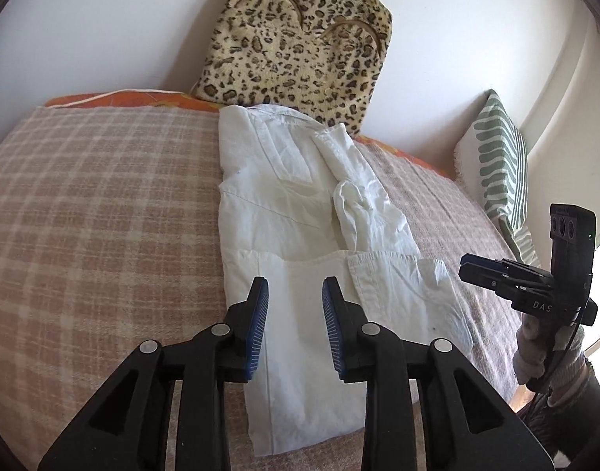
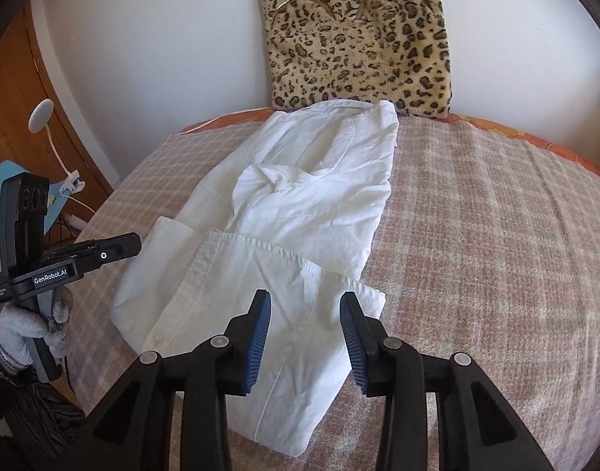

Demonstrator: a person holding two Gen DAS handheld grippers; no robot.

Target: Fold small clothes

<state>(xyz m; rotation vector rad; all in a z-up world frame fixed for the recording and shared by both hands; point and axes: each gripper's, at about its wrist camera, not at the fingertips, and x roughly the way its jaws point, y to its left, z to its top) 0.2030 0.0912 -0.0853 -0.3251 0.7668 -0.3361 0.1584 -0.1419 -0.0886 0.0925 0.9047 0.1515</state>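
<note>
White shirt (image 1: 300,212), partly folded lengthwise, lying on the plaid-covered bed (image 1: 103,204) before a leopard cushion (image 1: 300,43). Thin, limp cotton, likely light; best pinched at the near hem corners. Left gripper (image 1: 295,327) and right gripper (image 2: 304,335): jaws spread, empty, above the hem.

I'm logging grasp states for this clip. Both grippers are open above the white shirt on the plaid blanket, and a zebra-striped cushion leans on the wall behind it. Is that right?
Not quite: the cushion leaning on the wall is leopard-print, not zebra-striped, as the right wrist view shows. The rest holds: the left gripper and right gripper are open over the white shirt on the plaid blanket.
</note>
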